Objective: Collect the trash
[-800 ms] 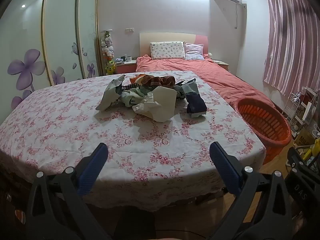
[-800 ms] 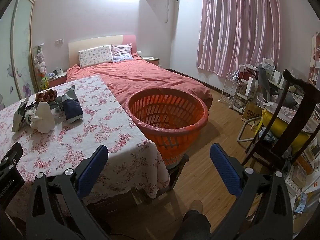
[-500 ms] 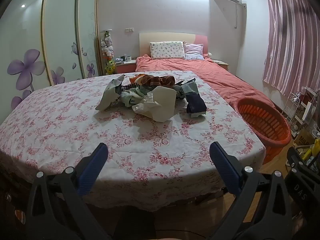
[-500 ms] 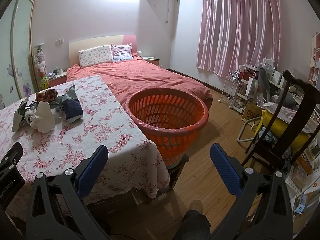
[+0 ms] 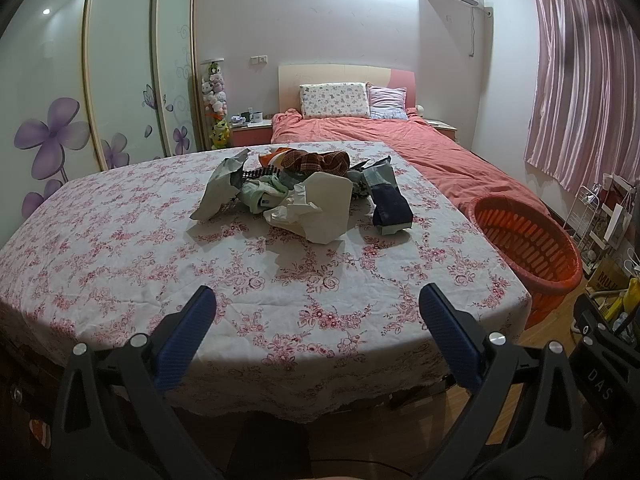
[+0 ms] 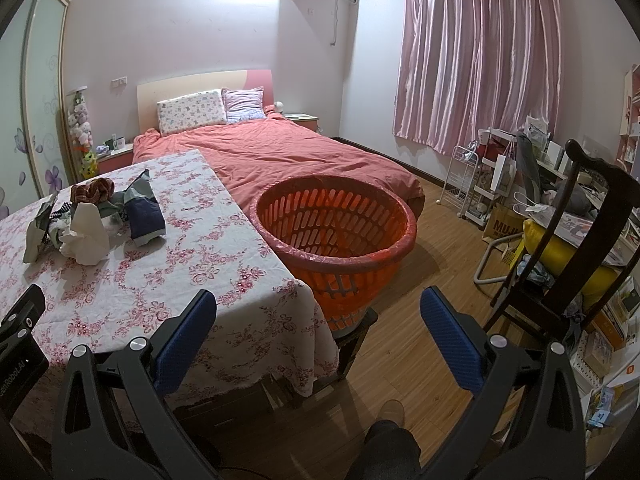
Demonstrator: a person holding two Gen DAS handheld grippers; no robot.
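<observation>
Above the near edge of the worktop (image 5: 120, 264), the left gripper (image 5: 318, 312) hangs with jaws wide and nothing between them, a broad bare stretch of cloth lying between it and the trash (image 5: 304, 192) heaped toward the far side. The right gripper (image 6: 318, 312), equally wide and empty, sits over the worktop's right corner. Just beside that edge stands the basket (image 6: 396, 216), with open floor (image 6: 436, 280) beyond.

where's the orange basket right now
The orange basket stands on a low stool off the table's right edge, in front of the bed; it is centre in the right wrist view.
</observation>
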